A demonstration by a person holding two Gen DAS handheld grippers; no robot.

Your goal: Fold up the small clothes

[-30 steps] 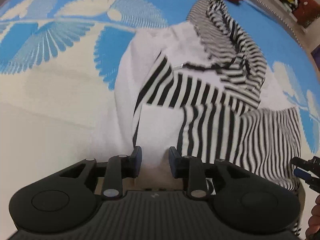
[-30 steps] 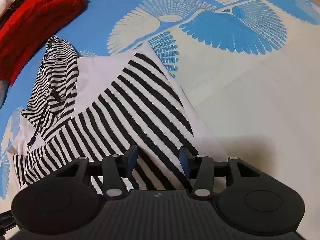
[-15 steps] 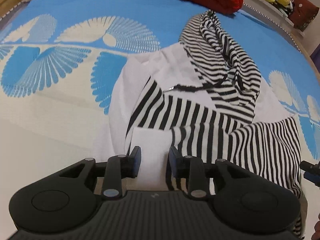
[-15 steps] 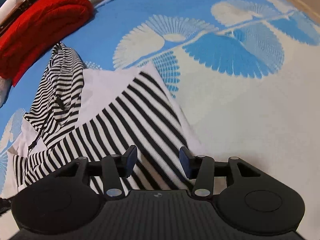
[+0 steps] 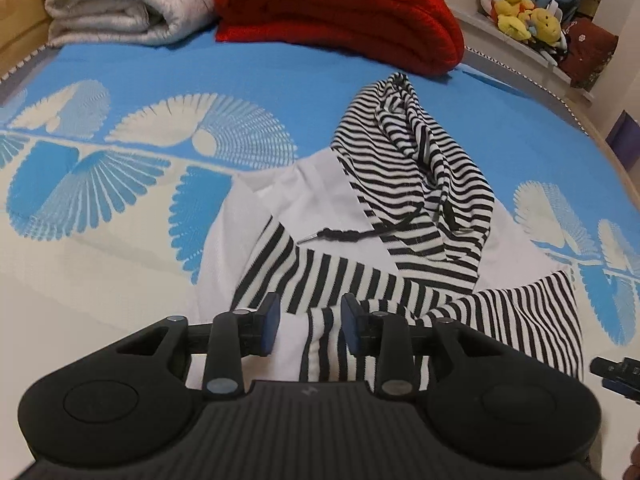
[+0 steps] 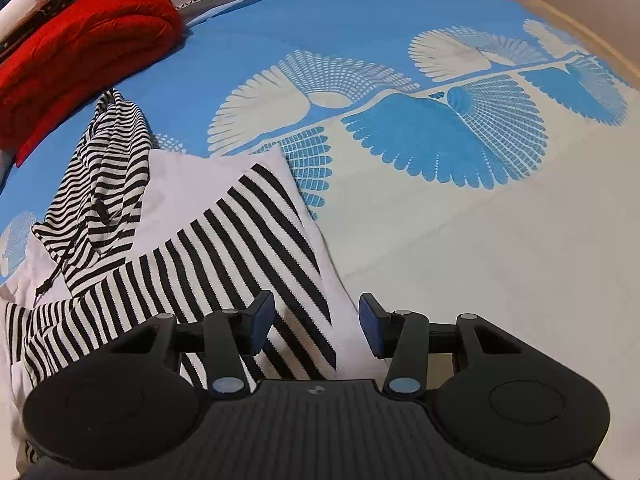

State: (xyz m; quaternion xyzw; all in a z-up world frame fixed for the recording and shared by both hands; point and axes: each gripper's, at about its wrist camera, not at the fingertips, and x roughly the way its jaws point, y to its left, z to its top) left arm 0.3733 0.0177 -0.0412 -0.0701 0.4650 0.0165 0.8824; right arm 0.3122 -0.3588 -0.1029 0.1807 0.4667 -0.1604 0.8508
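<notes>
Our left gripper (image 5: 308,322) jaws were opening over the hoodie (image 5: 400,240), nothing pinched; right gripper (image 6: 316,320) jaws stood apart, empty. Risk: loose sleeve (image 5: 528,320) & drawstring (image 5: 344,235) could slide, undoing the fold.

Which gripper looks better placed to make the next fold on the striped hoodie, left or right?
Probably the left. The left gripper, jaws opening, hangs over the hoodie with striped cloth showing between its pads. The right gripper is open at the hoodie's edge, half over the bedspread.
</notes>
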